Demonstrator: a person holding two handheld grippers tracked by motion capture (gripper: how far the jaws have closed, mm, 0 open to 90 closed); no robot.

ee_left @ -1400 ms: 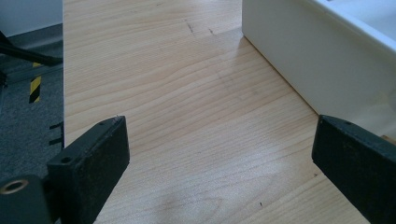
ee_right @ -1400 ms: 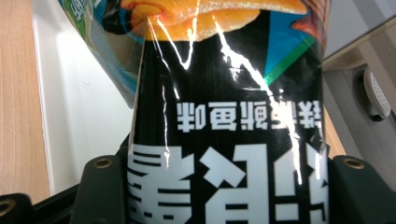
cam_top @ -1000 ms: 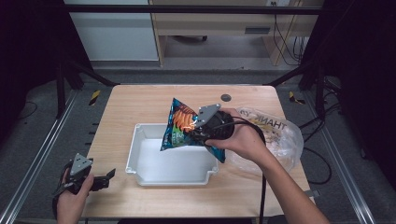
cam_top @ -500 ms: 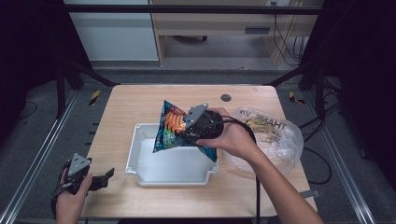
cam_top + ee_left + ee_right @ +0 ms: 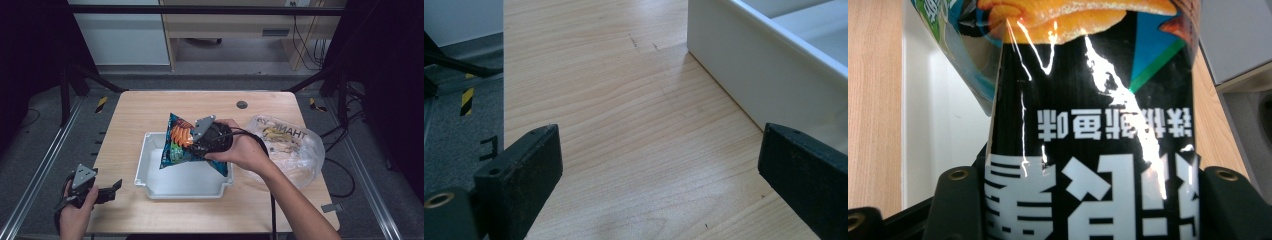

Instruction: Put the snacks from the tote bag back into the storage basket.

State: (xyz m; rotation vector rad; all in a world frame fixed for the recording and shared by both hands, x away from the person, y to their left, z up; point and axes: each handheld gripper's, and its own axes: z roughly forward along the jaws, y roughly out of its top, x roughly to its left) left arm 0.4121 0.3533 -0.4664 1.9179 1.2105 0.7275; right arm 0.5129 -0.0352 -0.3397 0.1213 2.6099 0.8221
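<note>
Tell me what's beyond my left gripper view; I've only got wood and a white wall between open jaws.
Observer: That wall belongs to a white tray in the middle of the table.
Operator: Report the other hand.
Observer: The right gripper is clamped on a snack bag, holding it above the tray.
Operator: Say what else is on the table.
Observer: A clear plastic bag printed with THANK lies to the right of the tray.
Operator: Place my own gripper.
Observer: The left gripper sits at the table's near left edge, apart from the tray.
</note>
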